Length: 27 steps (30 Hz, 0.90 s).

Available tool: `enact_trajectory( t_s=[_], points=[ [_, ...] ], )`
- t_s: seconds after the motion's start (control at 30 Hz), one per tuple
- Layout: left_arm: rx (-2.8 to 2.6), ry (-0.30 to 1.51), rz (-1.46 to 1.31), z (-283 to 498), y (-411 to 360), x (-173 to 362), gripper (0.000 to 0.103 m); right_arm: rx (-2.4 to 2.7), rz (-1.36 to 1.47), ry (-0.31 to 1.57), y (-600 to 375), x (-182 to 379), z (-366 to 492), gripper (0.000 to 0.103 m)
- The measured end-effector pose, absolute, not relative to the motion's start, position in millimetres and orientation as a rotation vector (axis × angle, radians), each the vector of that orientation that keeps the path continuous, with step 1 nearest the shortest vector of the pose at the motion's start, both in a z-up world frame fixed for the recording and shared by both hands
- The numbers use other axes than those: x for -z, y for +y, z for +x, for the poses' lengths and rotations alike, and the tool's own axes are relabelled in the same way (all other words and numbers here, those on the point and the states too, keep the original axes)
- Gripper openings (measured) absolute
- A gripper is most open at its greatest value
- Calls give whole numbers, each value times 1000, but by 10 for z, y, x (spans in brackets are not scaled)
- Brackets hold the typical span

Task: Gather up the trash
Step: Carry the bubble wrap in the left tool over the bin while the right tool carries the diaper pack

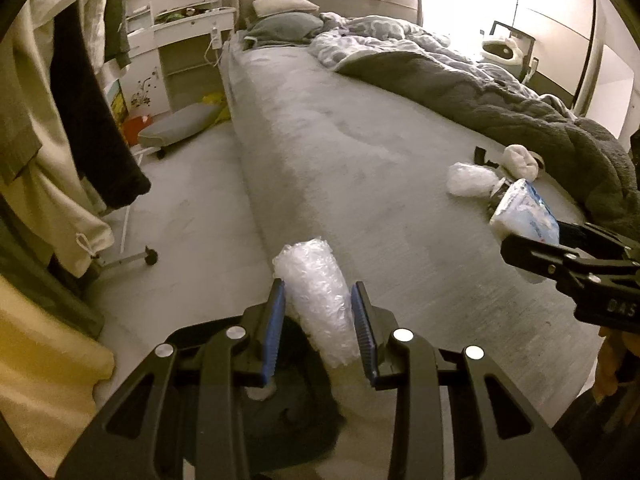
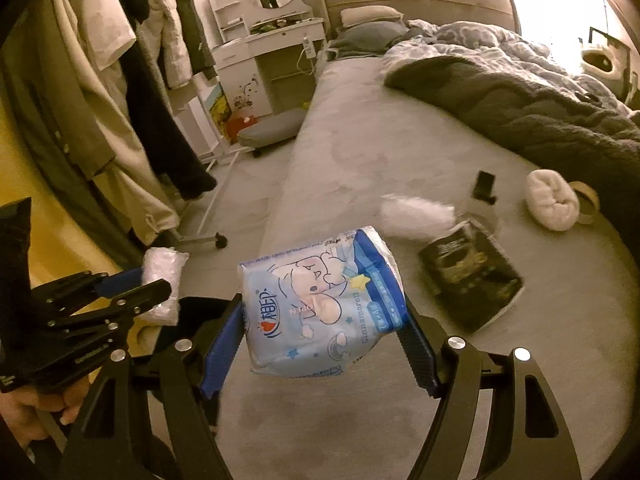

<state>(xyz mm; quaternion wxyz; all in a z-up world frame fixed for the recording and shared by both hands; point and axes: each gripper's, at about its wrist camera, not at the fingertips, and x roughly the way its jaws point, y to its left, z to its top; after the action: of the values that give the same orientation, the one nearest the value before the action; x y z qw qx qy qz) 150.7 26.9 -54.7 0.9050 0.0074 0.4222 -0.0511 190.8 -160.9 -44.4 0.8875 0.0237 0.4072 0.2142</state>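
Observation:
My left gripper (image 1: 318,292) is shut on a roll of clear bubble wrap (image 1: 316,292), held above the edge of the grey bed (image 1: 340,128); the same bubble wrap (image 2: 162,280) shows at the left of the right wrist view. My right gripper (image 2: 324,316) is shut on a blue-and-white tissue pack (image 2: 320,304) with a cartoon print, lifted over the bed; the tissue pack (image 1: 524,212) also appears at the right of the left wrist view. On the mattress lie a white crumpled plastic piece (image 2: 416,210), a black packet (image 2: 472,272), a rolled white cloth (image 2: 550,200) and a small black object (image 2: 485,186).
A dark grey quilt (image 2: 540,108) is bunched over the bed's right half, with pillows (image 1: 284,8) at the headboard. A wheeled clothes rack (image 2: 120,80) with hanging garments stands at the left. A white dressing table (image 1: 180,32) and a low grey stool (image 1: 180,124) stand beyond it on the floor.

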Motion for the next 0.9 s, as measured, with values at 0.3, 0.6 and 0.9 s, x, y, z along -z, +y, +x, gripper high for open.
enact_trajectory(
  t_s=[0.3, 0.6, 0.9],
  points=[
    [79, 916, 13, 1463, 530, 673, 36, -480, 42, 856, -1311, 375, 1883, 74],
    [36, 1004, -12, 1474, 846, 966, 36, -520, 51, 877, -980, 371, 1924, 74],
    [11, 1080, -55, 1447, 1165, 1215, 36, -560, 27, 885, -656, 389, 1920, 74]
  ],
)
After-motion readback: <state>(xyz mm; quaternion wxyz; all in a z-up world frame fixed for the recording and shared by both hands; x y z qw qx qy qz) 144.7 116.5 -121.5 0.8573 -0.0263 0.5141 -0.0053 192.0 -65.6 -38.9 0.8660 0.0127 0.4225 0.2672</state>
